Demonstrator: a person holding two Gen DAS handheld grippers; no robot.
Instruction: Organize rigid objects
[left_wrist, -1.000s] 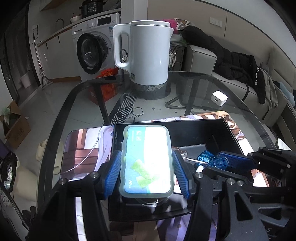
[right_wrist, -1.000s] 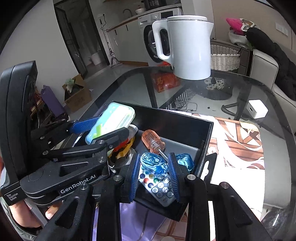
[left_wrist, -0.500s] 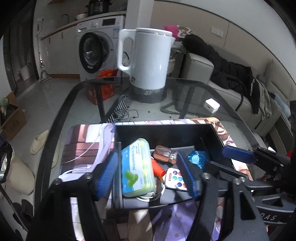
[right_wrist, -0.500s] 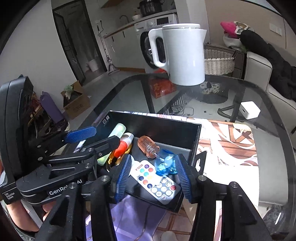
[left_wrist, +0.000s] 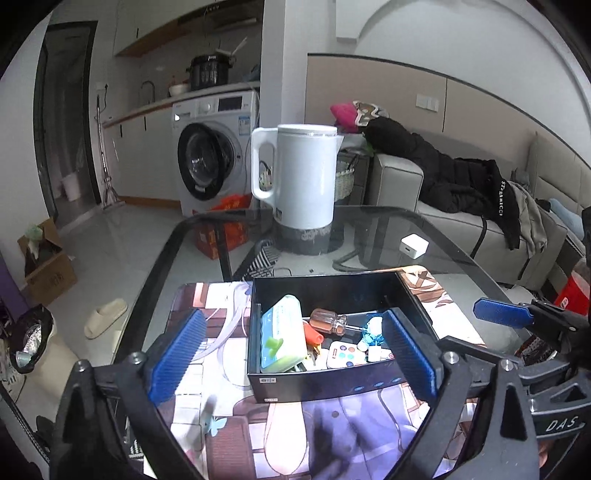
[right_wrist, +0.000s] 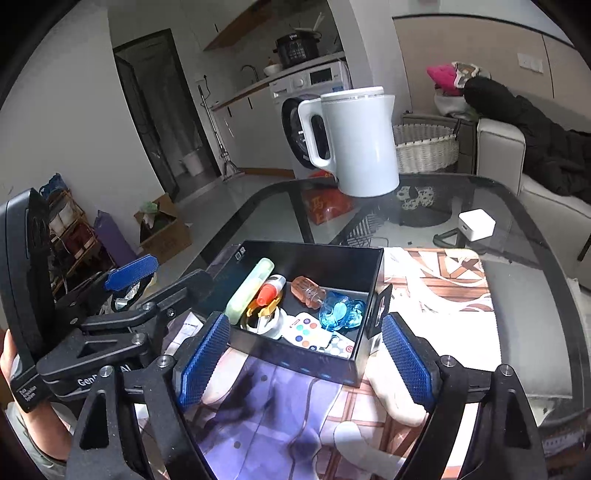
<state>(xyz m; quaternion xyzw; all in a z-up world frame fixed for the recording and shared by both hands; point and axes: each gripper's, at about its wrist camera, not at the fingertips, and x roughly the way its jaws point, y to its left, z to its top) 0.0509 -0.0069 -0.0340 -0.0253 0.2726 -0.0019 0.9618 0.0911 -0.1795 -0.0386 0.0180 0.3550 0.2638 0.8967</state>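
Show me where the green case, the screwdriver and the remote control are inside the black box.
green case (left_wrist: 282, 338): left wrist view, on its flat lid.
screwdriver (right_wrist: 306, 291): right wrist view, on its clear orange handle.
remote control (right_wrist: 308, 330): right wrist view, on its white face with the coloured buttons.

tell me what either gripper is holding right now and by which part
Nothing is held. The left gripper and right gripper have just been opening; their jaws stand wide and empty before the black box.
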